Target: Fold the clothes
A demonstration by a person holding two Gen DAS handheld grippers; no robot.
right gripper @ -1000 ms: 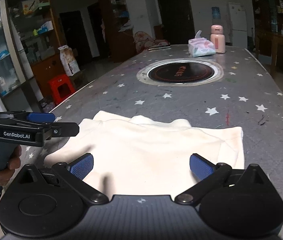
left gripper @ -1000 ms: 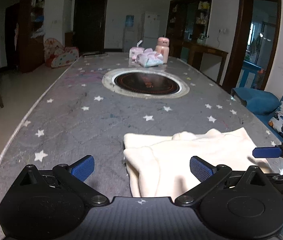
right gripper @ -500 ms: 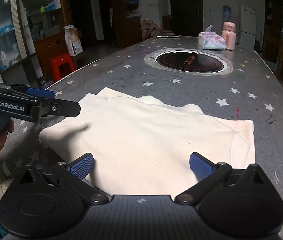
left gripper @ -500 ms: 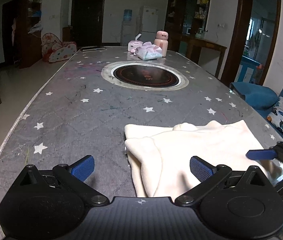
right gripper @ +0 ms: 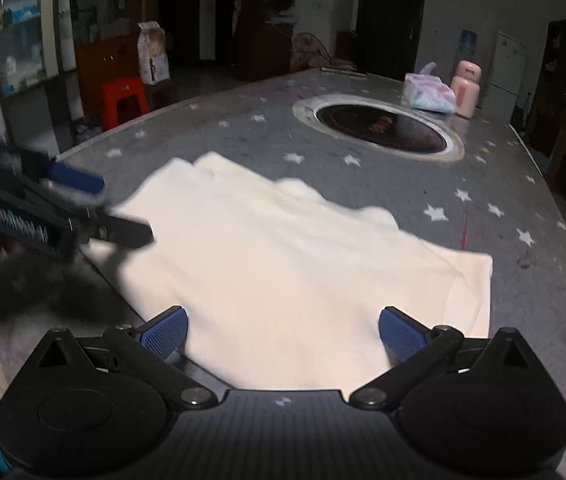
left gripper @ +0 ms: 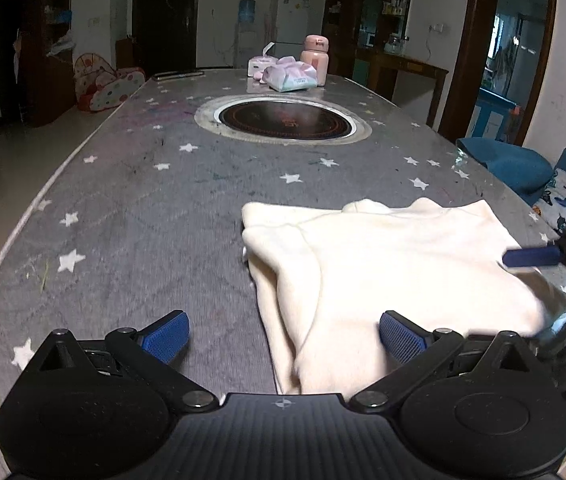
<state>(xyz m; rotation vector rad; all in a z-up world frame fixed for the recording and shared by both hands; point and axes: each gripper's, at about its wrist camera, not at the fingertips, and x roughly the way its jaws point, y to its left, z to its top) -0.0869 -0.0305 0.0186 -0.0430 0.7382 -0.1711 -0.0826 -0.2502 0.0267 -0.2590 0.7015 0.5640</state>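
Right wrist view showed your right gripper (right gripper: 281, 330) spread wide directly over the cream garment's (right gripper: 291, 256) near hem, closer than before; its long axis ran left to right. Your left gripper (left gripper: 283, 334), also spread, straddled the garment's left edge. Beyond the garment lay the round cooktop (right gripper: 381, 128) in the table (right gripper: 523, 280).

Garment (left gripper: 395, 256) on table's (left gripper: 143, 216) near end — hotplate (left gripper: 285, 122) behind, bottle (left gripper: 314, 60) beyond.

Cream garment (left gripper: 395, 264), grey star-patterned table (left gripper: 143, 216)
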